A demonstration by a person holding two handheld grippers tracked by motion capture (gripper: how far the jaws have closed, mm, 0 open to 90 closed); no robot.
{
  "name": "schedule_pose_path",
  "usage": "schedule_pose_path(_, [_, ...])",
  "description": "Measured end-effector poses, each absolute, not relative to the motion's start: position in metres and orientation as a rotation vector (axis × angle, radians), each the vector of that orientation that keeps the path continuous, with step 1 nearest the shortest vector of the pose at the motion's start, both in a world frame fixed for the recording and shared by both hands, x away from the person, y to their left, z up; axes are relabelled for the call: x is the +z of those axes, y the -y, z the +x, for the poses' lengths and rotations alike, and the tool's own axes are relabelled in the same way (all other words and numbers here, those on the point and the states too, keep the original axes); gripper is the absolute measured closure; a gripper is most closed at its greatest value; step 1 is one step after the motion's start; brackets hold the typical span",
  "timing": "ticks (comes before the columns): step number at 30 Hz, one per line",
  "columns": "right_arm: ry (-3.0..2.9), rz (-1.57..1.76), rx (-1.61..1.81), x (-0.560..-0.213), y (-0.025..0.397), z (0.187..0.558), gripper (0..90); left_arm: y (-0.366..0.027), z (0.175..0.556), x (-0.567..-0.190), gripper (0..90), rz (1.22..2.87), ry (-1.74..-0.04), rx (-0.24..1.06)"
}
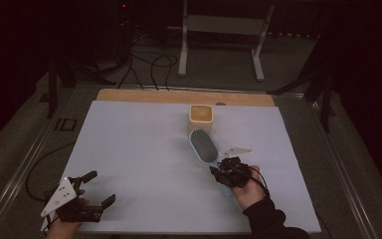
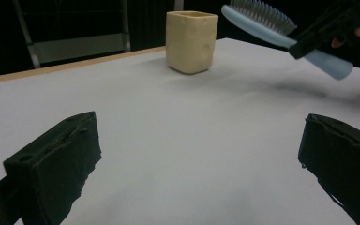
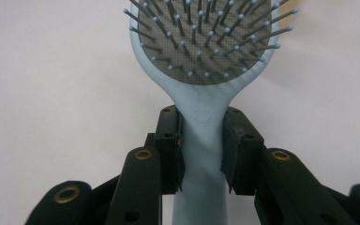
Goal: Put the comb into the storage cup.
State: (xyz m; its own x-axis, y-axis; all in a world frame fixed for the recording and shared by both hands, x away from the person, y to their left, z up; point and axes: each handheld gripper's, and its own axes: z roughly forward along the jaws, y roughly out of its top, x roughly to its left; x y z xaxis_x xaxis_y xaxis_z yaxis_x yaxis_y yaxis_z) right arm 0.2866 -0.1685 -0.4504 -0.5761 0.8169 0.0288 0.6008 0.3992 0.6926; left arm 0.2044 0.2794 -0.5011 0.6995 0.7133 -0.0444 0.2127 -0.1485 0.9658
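Observation:
A light blue hairbrush (image 1: pixel 205 145) with a grey bristle pad is held above the white table sheet, bristles up, its head pointing toward a cream square cup (image 1: pixel 201 118). My right gripper (image 1: pixel 223 169) is shut on the brush's handle (image 3: pixel 201 140), both pads pressed on its neck. From the left gripper view the brush (image 2: pixel 262 21) hovers at the upper right, just right of the cup (image 2: pixel 190 41). My left gripper (image 1: pixel 99 188) rests near the table's front left edge, open, with nothing between its jaws.
A white sheet (image 1: pixel 144 164) covers the table, with a wooden strip (image 1: pixel 179 96) along the far edge. Beyond it are cables on the floor and a white frame stand (image 1: pixel 224 30). A dark rail (image 1: pixel 15 164) runs along the table's left side.

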Motion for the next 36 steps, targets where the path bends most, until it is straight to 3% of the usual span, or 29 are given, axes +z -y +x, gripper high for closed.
schedule_pose_path(22, [-2.134, 1.125, 1.282, -0.389, 0.154, 0.314, 70.3, -0.279, 0.205, -0.502, 0.0, 1.705, -0.750, 0.513])
schedule_pose_path(36, [-2.022, 1.062, 1.412, -0.372, 0.147, 0.340, 70.2, -0.279, 0.206, -0.502, 0.0, 1.705, -0.751, 0.511])
